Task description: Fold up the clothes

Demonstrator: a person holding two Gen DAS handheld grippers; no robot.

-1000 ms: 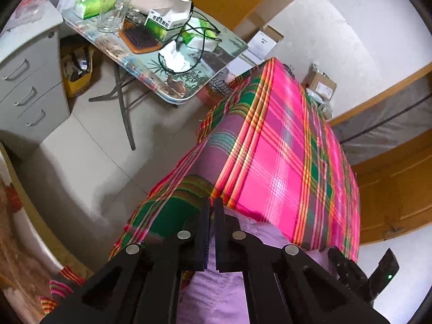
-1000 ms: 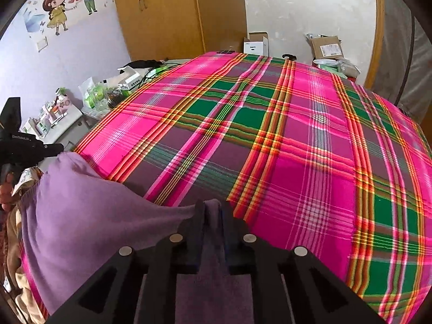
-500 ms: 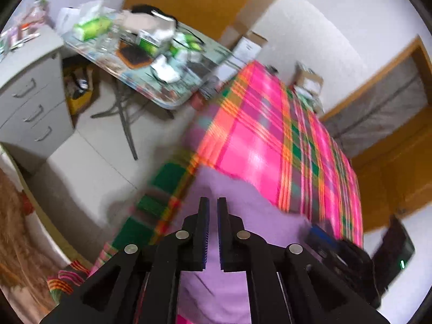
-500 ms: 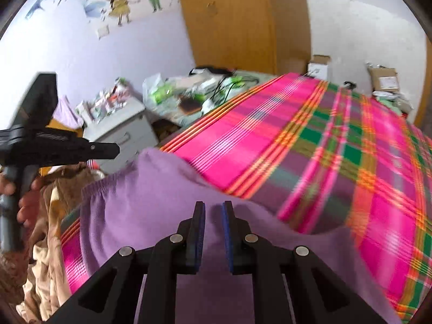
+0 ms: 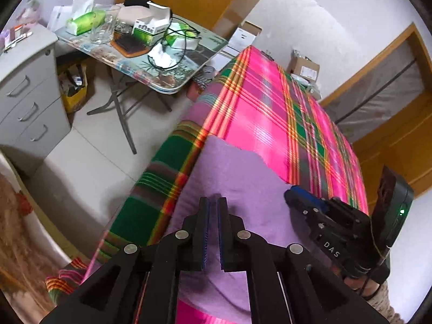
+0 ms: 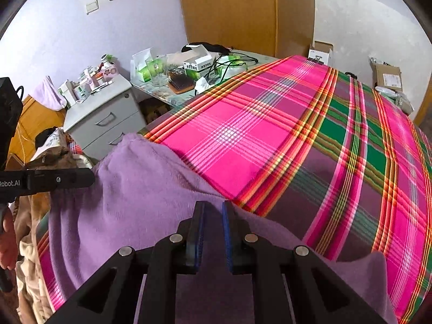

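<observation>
A purple garment (image 5: 237, 183) lies spread on the near corner of a bed with a pink, green and orange plaid cover (image 5: 272, 113). In the right wrist view the garment (image 6: 129, 205) reaches from the bed's left edge to below my fingers. My left gripper (image 5: 213, 202) hovers over the garment with a narrow gap between its jaws and holds nothing. My right gripper (image 6: 212, 208) is slightly open above the cloth and empty. It also shows in the left wrist view (image 5: 302, 197), at the garment's right edge. The left gripper shows in the right wrist view (image 6: 67, 179).
A folding table (image 5: 151, 51) crowded with boxes, tissues and a glass stands left of the bed. A grey drawer cabinet (image 5: 24, 100) is beside it. A wooden wardrobe (image 6: 243, 10) and cardboard boxes (image 6: 386, 77) stand at the far wall. Other clothes (image 6: 35, 216) lie at the bed's left.
Both grippers let go of the purple garment, which now lies flat on the bed. Both have drawn back and lifted, with their jaws slightly apart.
</observation>
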